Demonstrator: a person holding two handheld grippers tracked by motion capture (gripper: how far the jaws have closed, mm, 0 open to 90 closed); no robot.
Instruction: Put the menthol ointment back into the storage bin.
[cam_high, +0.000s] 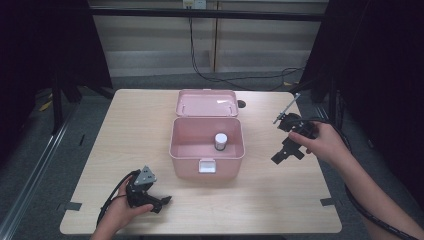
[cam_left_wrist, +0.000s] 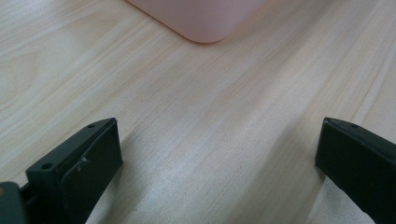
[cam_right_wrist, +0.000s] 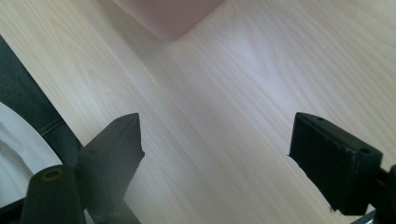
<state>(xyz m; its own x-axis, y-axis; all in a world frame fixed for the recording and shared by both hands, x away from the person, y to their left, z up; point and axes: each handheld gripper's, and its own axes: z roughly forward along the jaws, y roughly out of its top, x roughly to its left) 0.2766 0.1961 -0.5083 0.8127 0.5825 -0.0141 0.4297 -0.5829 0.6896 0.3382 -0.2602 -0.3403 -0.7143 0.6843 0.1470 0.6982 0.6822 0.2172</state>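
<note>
**Pink box open, both grippers empty on either side**

A pale wood-grain desk (cam_high: 260, 200) with rounded corners carries a pink plastic box (cam_high: 207, 155), rectangular with softly rounded edges. Its hinged lid (cam_high: 207, 103) stands thrown back on the far side, and a small white latch (cam_high: 207, 166) sits on the front wall. Inside, toward the right rear, stands a small upright jar (cam_high: 220, 141), cylindrical with a white cap.

The left gripper (cam_high: 161, 201) rests low at the near left of the desk, apart from the box, with its blocky matte-black jaws spread wide over bare wood; in its own view a rounded pink corner of the box shows ahead. The right gripper (cam_high: 281, 154) hovers to the right of the box, well apart from it, its jaws likewise spread and holding nothing.
</note>
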